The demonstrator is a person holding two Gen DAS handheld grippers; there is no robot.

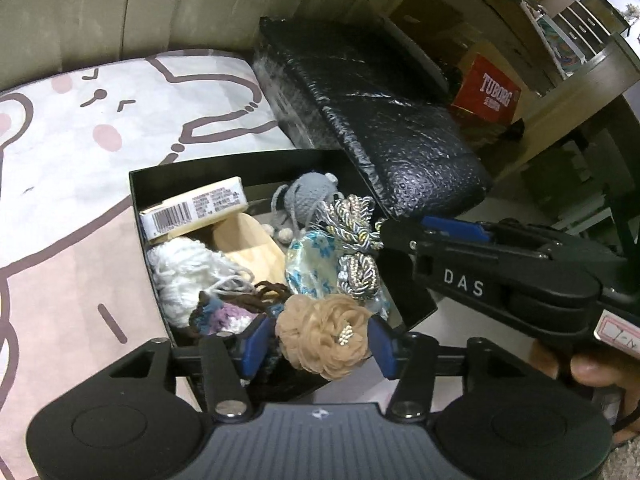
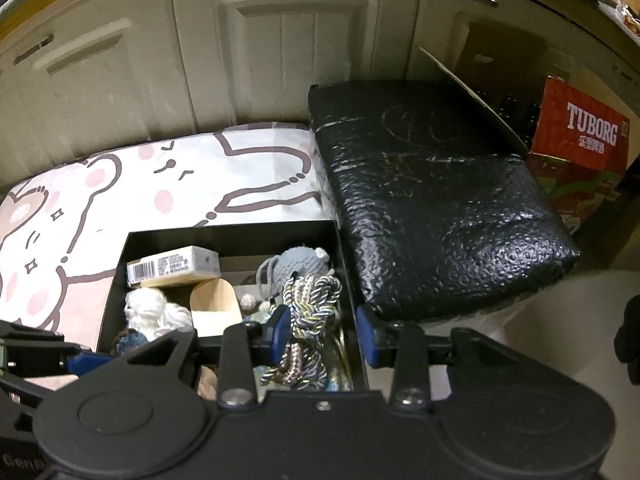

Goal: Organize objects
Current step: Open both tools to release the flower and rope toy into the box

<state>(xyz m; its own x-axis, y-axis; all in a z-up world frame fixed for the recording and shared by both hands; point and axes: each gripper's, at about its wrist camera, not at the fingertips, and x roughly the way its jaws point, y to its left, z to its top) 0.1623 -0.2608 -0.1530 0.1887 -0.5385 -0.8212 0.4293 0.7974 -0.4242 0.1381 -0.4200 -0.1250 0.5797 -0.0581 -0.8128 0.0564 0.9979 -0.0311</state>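
A black open box point(image 1: 138, 188) stands on a cartoon-print mat and holds a barcoded carton point(image 1: 192, 208), white yarn point(image 1: 184, 272), a wooden scoop point(image 1: 250, 248), a grey crochet toy point(image 1: 310, 192), a braided cord point(image 1: 354, 236) and a blue floral pouch point(image 1: 308, 264). My left gripper point(image 1: 318, 340) is open over the box's near end, with a beige fabric flower point(image 1: 324, 334) lying between its fingers. My right gripper point(image 2: 322, 336) is open astride the box's right wall point(image 2: 346, 280), with the braided cord point(image 2: 308, 312) beside its left finger. The right gripper also shows in the left wrist view point(image 1: 404, 236).
A black bubble-wrapped bundle point(image 2: 432, 208) lies right of the box, close to its wall. A red Tuborg carton point(image 2: 584, 132) stands behind it. Cabinet doors point(image 2: 280, 52) run along the back. The printed mat point(image 1: 80, 160) stretches to the left.
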